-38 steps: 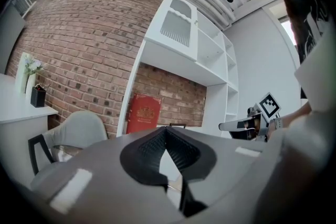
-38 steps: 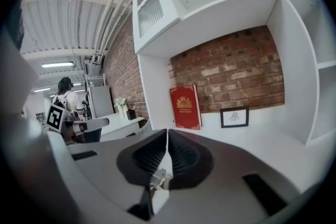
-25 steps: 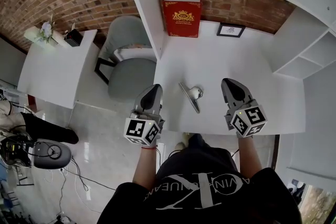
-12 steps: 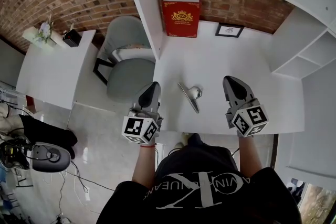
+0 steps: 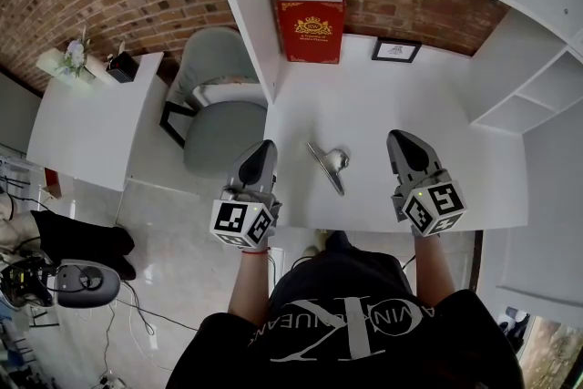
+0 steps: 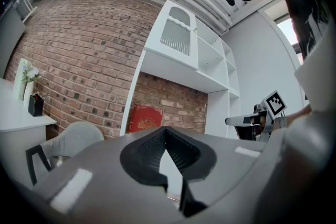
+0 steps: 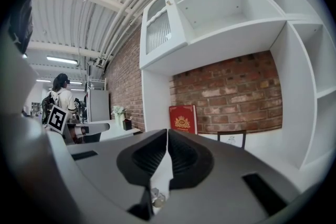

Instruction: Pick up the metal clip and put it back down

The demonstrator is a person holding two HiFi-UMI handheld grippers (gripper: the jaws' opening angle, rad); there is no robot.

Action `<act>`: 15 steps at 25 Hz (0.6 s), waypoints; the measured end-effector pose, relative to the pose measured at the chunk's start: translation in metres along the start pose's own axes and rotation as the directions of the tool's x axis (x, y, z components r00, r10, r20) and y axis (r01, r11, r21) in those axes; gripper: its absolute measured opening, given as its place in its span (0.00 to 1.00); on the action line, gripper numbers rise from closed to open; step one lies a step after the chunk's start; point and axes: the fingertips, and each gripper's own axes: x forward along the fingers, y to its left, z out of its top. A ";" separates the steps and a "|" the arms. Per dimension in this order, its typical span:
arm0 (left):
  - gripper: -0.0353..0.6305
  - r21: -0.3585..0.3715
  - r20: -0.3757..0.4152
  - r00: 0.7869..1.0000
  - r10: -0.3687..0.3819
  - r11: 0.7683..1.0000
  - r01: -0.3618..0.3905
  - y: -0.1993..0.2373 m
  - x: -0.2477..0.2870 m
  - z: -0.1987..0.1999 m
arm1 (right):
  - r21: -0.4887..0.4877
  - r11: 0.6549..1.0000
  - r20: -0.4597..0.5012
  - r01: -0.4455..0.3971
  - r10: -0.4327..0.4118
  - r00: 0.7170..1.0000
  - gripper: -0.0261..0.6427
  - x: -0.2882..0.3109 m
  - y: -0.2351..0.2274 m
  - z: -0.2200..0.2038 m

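Note:
The metal clip (image 5: pixel 330 167), a thin silver bar with a rounded shiny end, lies on the white desk (image 5: pixel 364 114) near its front edge. It sits between my two grippers and touches neither. My left gripper (image 5: pixel 263 147) hovers at the desk's left edge, to the left of the clip, with its jaws shut and nothing in them. My right gripper (image 5: pixel 404 139) is over the desk to the right of the clip, also shut and empty. A small shiny bit of the clip (image 7: pixel 156 198) shows low in the right gripper view, under the closed jaws.
A red book (image 5: pixel 311 25) and a small framed picture (image 5: pixel 395 51) lean against the brick wall at the back of the desk. White shelves (image 5: pixel 533 91) rise at the right. A grey chair (image 5: pixel 221 109) and a side table (image 5: pixel 86 118) stand to the left.
My left gripper has drifted slightly to the left. The clip and the right gripper stay where they were.

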 end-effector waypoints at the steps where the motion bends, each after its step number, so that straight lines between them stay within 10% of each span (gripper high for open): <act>1: 0.06 0.000 -0.001 1.000 0.000 1.000 0.000 0.000 0.000 0.000 | -0.001 1.000 0.000 0.000 0.000 1.000 0.07 0.000 0.000 0.000; 15: 0.06 0.004 -0.009 1.000 -0.010 1.000 0.010 0.001 0.002 0.000 | 0.018 1.000 -0.001 0.009 -0.009 1.000 0.06 0.001 -0.003 -0.002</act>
